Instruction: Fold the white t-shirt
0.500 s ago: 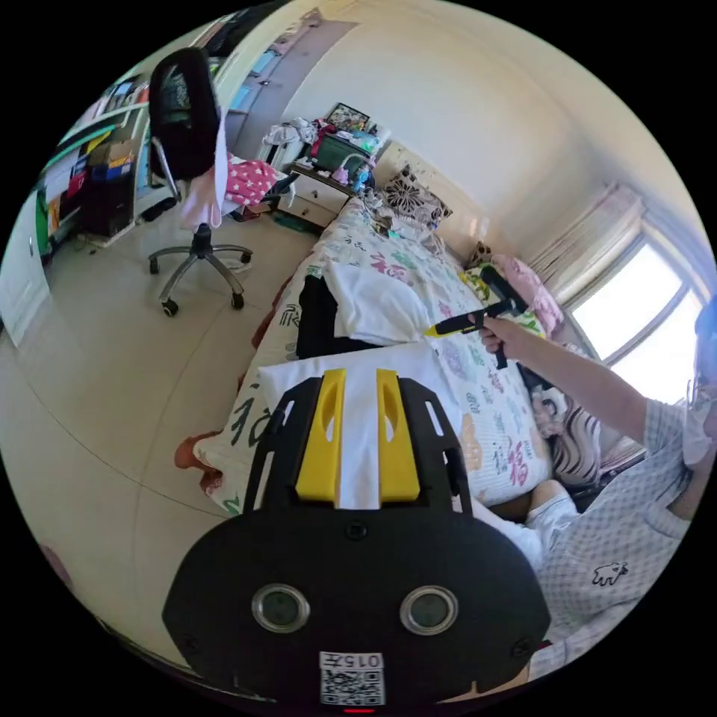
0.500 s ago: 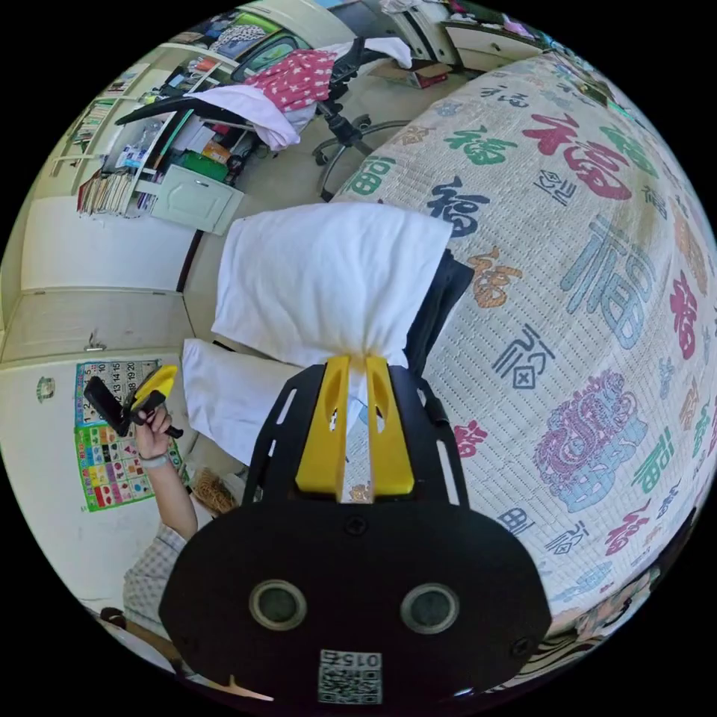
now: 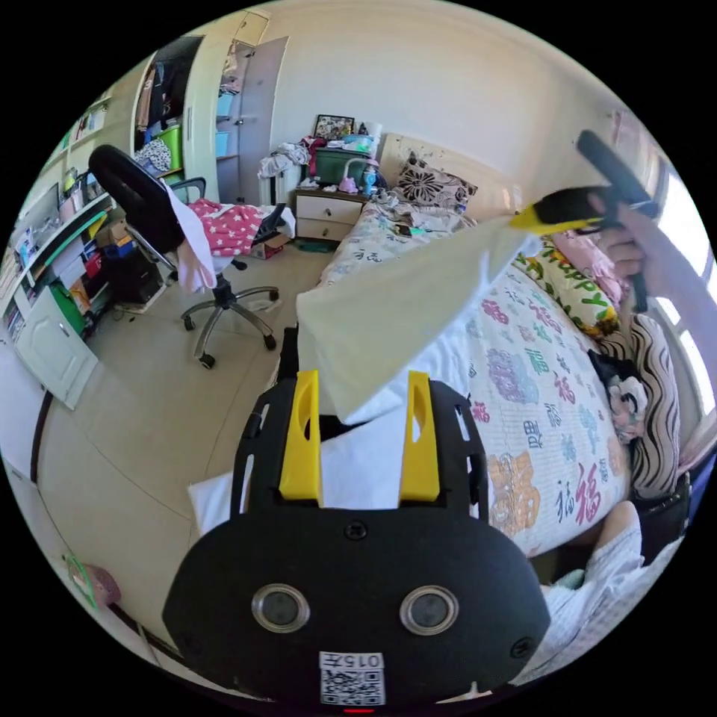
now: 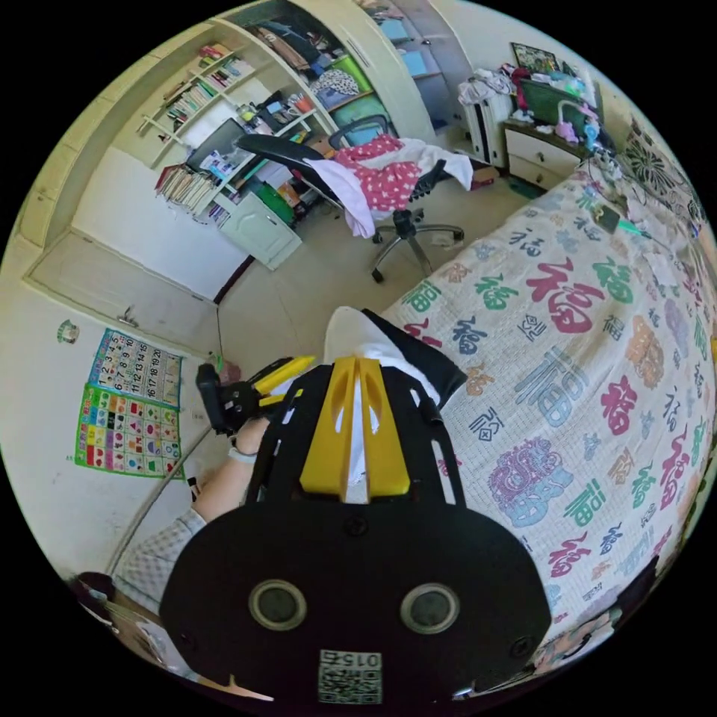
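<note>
In the left gripper view the left tongs (image 3: 361,437) stand spread, their yellow jaws wide apart with white cloth showing between them but not pinched. The white t-shirt (image 3: 388,321) stretches up from there as a slanted sheet to the right tongs (image 3: 523,222), held high in a hand (image 3: 631,250) above the bed (image 3: 538,388). In the right gripper view the right tongs (image 4: 357,426) are pressed together on a bunched fold of the shirt (image 4: 347,340) — it hangs at the edge of the patterned bedspread (image 4: 567,351), over a dark garment (image 4: 422,362). An office chair (image 4: 373,175) draped with clothes stands on the floor beyond.
</note>
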The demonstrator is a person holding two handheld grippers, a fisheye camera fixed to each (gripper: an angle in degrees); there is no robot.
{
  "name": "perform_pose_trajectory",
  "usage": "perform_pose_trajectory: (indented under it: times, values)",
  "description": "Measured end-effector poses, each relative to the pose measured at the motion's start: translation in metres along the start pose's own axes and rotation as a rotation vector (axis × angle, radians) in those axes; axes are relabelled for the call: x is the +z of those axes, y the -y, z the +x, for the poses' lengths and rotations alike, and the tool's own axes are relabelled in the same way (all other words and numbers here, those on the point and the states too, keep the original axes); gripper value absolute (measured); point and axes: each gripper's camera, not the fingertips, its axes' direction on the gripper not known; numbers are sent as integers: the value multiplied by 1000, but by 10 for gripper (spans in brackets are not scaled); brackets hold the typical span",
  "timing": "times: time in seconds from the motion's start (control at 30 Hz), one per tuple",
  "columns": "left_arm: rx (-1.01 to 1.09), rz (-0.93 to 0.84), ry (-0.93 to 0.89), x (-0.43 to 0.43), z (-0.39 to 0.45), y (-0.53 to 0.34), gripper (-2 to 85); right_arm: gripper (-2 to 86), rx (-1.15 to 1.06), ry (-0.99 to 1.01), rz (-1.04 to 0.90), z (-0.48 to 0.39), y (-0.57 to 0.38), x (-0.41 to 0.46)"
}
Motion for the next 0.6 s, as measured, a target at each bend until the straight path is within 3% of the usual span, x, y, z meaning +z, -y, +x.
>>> perform_pose_trajectory:
  times: [0.23, 0.6]
  values:
    - [216, 146, 48, -30, 153, -20, 17, -10, -105, -28, 118, -68, -85, -142]
    - [586, 394, -200, -127, 383, -83, 21, -10, -127, -88, 540, -110, -358, -396]
